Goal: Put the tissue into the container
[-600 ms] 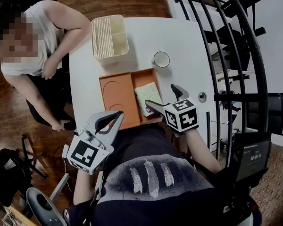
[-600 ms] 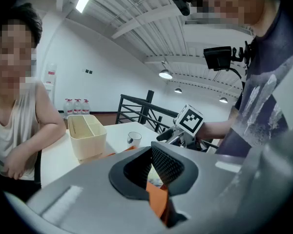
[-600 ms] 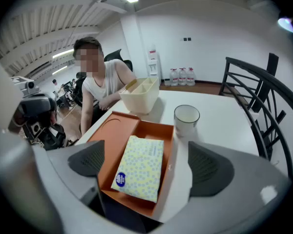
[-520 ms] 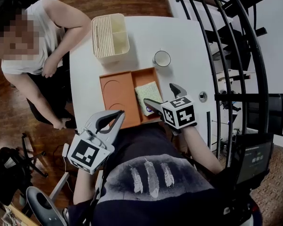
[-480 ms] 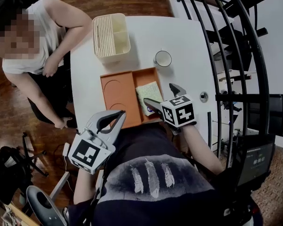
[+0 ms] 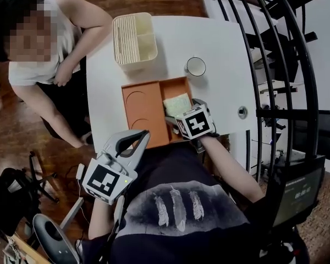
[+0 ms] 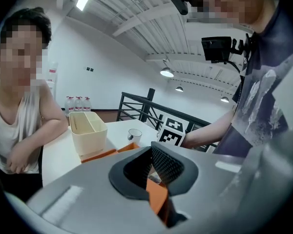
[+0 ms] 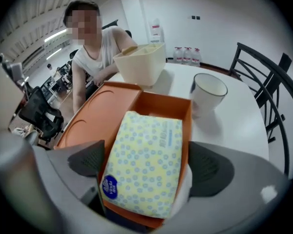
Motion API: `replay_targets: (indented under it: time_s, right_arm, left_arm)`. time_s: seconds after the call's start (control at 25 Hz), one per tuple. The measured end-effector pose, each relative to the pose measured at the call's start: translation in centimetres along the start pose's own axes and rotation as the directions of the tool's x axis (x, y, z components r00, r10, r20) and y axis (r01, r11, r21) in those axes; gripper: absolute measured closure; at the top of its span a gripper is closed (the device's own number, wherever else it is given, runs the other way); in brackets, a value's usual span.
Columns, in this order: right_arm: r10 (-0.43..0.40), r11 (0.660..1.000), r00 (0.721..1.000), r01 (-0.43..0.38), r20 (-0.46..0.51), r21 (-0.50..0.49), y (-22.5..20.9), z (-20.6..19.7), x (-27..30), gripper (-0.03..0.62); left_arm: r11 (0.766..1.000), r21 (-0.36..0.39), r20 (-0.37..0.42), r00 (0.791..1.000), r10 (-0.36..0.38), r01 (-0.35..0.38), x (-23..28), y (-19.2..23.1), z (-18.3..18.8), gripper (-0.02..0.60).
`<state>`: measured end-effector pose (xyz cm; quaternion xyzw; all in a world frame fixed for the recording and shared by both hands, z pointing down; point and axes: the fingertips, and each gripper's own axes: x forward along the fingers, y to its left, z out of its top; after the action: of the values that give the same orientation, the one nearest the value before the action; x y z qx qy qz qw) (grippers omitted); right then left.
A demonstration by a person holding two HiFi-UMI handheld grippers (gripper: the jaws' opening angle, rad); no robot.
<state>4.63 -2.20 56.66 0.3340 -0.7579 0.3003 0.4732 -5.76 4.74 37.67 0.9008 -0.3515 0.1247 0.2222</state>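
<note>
my right tongs point(image 8: 145, 154) are spread wide, straddling the tissue point(image 8: 144, 169) without the pads pressing yet. the pack lies flat in the tray's point(image 6: 136, 113) right compartment, directly under these tongs, its long axis running away from me along the jaws, so i'd close across its short width. my left tongs point(image 7: 150, 173) hang pressed together and empty, near my body and farther from the pack. the bin point(image 6: 133, 37) stands beyond the tray, far left on the white table point(image 6: 223, 43); a cup point(image 6: 196, 66) is near. a person point(image 6: 44, 43) sits at the left.
</note>
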Motion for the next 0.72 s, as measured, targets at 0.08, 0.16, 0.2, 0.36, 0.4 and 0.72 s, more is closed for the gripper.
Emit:
replay_targets:
  time_s: [0.08, 0.16, 0.2, 0.36, 0.4, 0.72]
  right_arm:
    - [0.007, 1.0, 1.0, -0.007, -0.011, 0.002, 0.2, -0.2, 0.5, 0.063]
    - [0.01, 1.0, 1.0, -0.01, -0.005, 0.006, 0.1, -0.2, 0.4, 0.063]
    - [0.009, 1.0, 1.0, -0.009, 0.001, 0.006, 0.1, -0.2, 0.4, 0.063]
    - [-0.007, 1.0, 1.0, 0.007, 0.018, 0.015, 0.0, -0.4, 0.5, 0.122]
    - [-0.007, 1.0, 1.0, 0.006, 0.018, 0.02, -0.1, -0.4, 0.5, 0.125]
    - [0.023, 0.998, 0.999, -0.025, 0.033, 0.055, -0.9, -0.6, -0.6, 0.146]
  left_arm:
    - [1.0, -0.004, -0.003, 1.0, 0.005, -0.005, -0.2, 0.2, -0.2, 0.568]
    - [1.0, -0.005, -0.005, 1.0, 0.006, -0.006, -0.4, 0.3, -0.3, 0.568]
    - [1.0, -0.006, -0.006, 1.0, 0.006, -0.006, -0.4, 0.4, -0.4, 0.568]
    - [1.0, -0.003, -0.007, 1.0, 0.004, -0.004, -0.5, 0.5, -0.4, 0.568]
    - [1.0, -0.001, -0.007, 1.0, 0.003, -0.003, -0.4, 0.4, -0.3, 0.568]
    - [1.0, 0.005, 0.003, 1.0, 0.006, -0.006, 0.2, -0.3, 0.3, 0.568]
